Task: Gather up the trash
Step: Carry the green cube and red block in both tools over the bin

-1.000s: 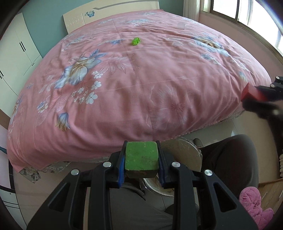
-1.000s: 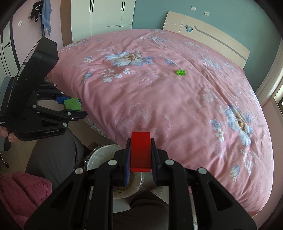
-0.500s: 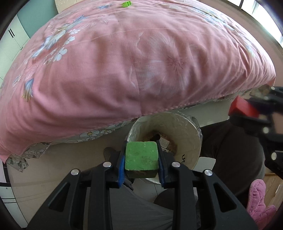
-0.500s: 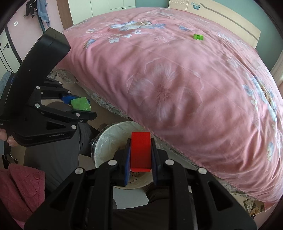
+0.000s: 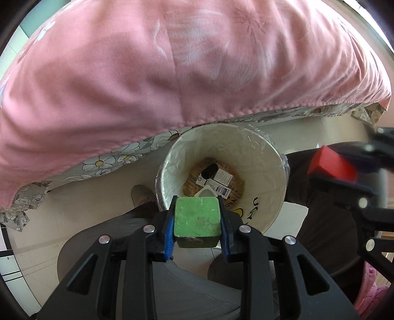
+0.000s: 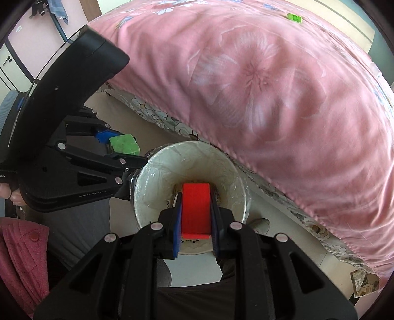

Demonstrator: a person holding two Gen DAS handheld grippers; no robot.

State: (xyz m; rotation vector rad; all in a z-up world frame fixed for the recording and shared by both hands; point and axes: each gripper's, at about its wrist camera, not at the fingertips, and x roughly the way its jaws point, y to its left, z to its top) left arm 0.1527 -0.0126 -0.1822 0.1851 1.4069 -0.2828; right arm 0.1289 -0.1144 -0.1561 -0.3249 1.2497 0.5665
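Note:
My left gripper (image 5: 196,219) is shut on a worn green block (image 5: 196,216) and holds it over the near rim of a white lined trash bin (image 5: 268,157). The bin holds cartons and paper at its bottom. My right gripper (image 6: 195,211) is shut on a red block (image 6: 195,209) above the same bin (image 6: 152,182). The left gripper with the green block (image 6: 124,144) shows at the left of the right wrist view. The red block (image 5: 330,163) shows at the right of the left wrist view. A small green piece (image 6: 294,17) lies far off on the bed.
The pink flowered bedspread (image 5: 187,61) hangs just behind the bin and fills the upper view. The person's legs in dark trousers (image 5: 317,221) flank the bin. A pink slipper (image 6: 17,248) is at the lower left. The floor (image 5: 34,248) is pale tile.
Both grippers have tipped downward and come closer to the bin, which now sits right under the blocks. The bed top has slid out of view. Both blocks stay gripped.

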